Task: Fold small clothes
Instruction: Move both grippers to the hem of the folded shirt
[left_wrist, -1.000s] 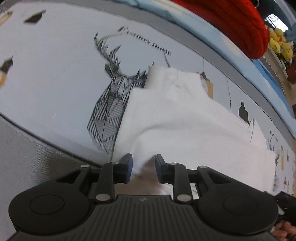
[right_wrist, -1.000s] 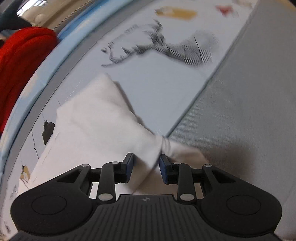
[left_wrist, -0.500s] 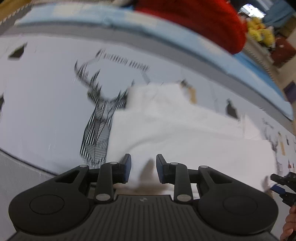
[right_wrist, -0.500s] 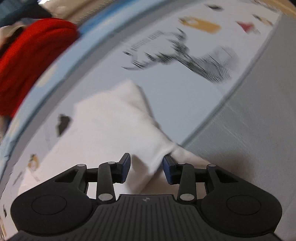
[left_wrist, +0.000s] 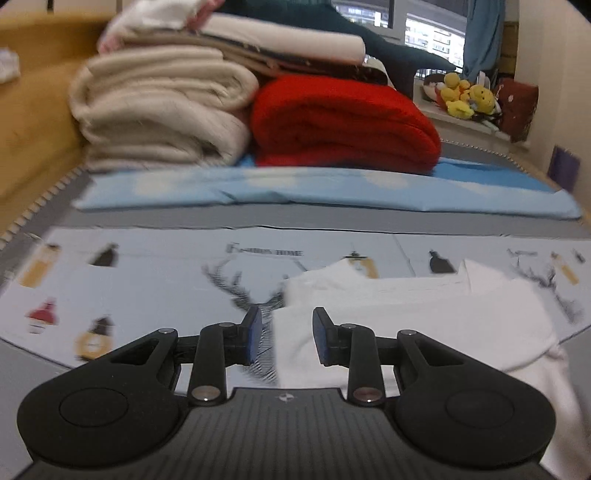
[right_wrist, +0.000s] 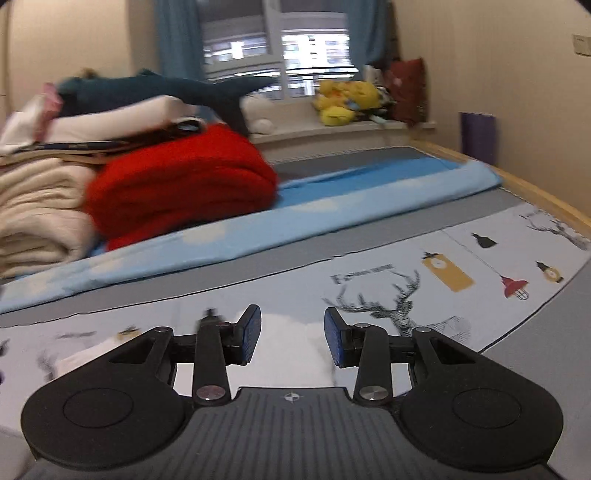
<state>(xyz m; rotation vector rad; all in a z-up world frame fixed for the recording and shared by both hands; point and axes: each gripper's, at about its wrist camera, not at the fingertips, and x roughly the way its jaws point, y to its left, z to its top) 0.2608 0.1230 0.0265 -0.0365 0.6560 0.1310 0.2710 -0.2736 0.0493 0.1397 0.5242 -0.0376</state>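
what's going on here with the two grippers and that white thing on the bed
A person is folding a small white garment on a bed sheet printed with deer, a gripper in each hand. The left gripper and the right gripper are both open above the cloth, and neither holds it. The garment lies partly folded on the sheet. Behind it are a folded red blanket and cream blankets.

White garment (left_wrist: 424, 317) lies flat on my printed sheet (left_wrist: 147, 280), folded approx in half w/ top layer edge running 9-to-3 o'clock; a corner pokes up at 12, loose bit droops off toward 4 o'clock.
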